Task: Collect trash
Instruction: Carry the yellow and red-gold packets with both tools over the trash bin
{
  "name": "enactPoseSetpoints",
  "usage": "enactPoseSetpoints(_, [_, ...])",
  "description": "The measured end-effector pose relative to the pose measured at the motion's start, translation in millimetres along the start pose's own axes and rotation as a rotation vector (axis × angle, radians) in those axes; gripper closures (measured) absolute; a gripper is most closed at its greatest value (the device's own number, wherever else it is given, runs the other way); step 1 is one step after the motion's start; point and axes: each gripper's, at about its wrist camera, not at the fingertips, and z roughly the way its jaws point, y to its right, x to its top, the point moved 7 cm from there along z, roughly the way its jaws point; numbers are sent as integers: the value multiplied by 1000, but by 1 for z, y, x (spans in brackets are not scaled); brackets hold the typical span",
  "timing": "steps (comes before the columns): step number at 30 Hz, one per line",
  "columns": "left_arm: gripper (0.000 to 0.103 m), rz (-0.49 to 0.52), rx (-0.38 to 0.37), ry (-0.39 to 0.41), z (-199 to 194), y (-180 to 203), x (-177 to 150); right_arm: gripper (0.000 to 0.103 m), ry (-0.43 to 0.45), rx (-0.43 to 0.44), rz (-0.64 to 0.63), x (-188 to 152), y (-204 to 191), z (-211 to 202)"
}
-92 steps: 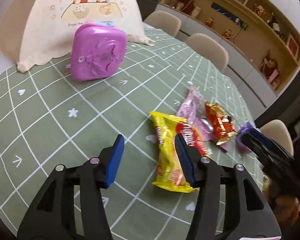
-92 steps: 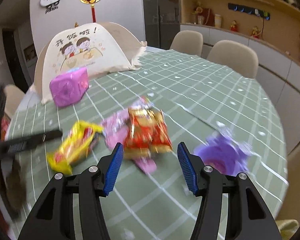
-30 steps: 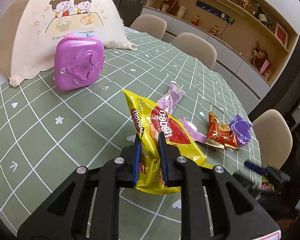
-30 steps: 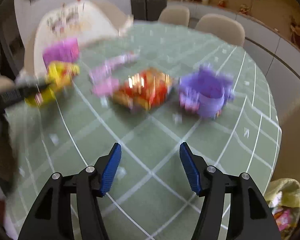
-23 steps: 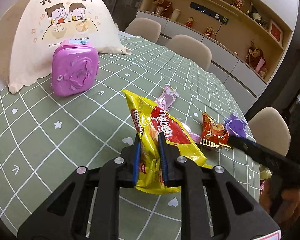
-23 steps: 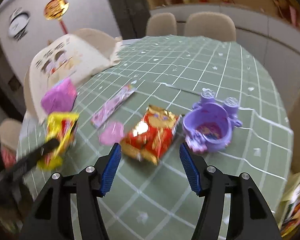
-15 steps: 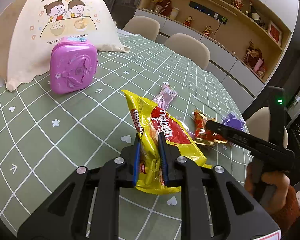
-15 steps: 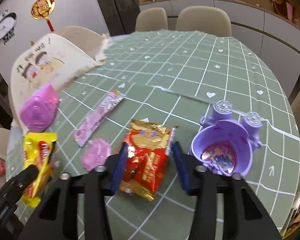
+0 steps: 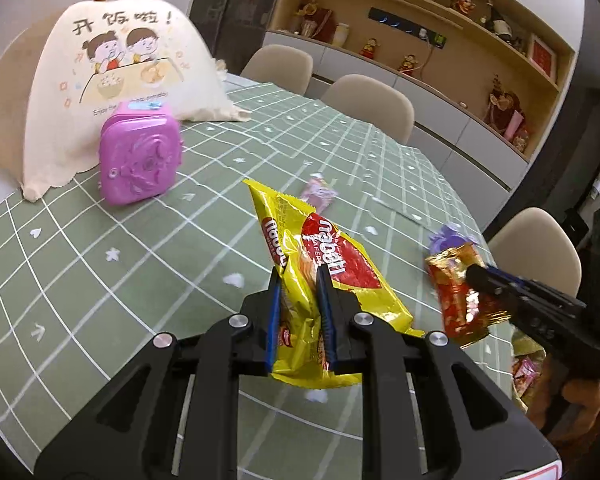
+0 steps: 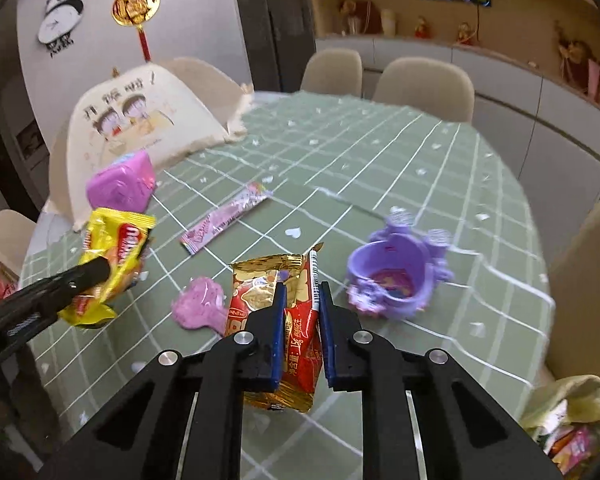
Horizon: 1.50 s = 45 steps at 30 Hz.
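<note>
My left gripper (image 9: 299,280) is shut on a yellow and red wafer wrapper (image 9: 324,264) and holds it above the green checked table (image 9: 100,264). My right gripper (image 10: 302,294) is shut on a red and gold snack wrapper (image 10: 276,292), lifted off the table. That wrapper shows in the left wrist view (image 9: 458,296) at the right, and the yellow wrapper shows in the right wrist view (image 10: 112,256) at the left. A long pink wrapper (image 10: 226,216) and a round pink piece (image 10: 200,306) lie on the table.
A purple toy cup (image 10: 392,276) stands at the right of the table. A pink toy case (image 9: 140,158) stands before a cream food cover (image 9: 112,76) at the back left. A yellow bag with wrappers (image 10: 568,428) hangs by the table's near right edge. Beige chairs (image 9: 368,106) ring the table.
My right gripper has shut on the red and gold wrapper and lifted it. My left gripper still holds the yellow wrapper aloft.
</note>
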Motion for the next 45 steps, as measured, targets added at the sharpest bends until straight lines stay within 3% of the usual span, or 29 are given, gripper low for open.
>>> enactPoseSetpoints(10, [87,114,-63,-47,-4,90,-29,87,122,-62,9,-27,67,-77])
enactPoseSetpoints(24, [87,346,-239,-162,36,275,-88,87,199,-233,178,-98,232,-165])
enactPoseSetpoints(35, [87,428,-341,-321,87,367,-152,87,165,-319,272,-146,318,-182])
enactPoseSetpoints(45, [87,515,-353,-389,108,406,-187,87,153,-355,286,-164,343,-174])
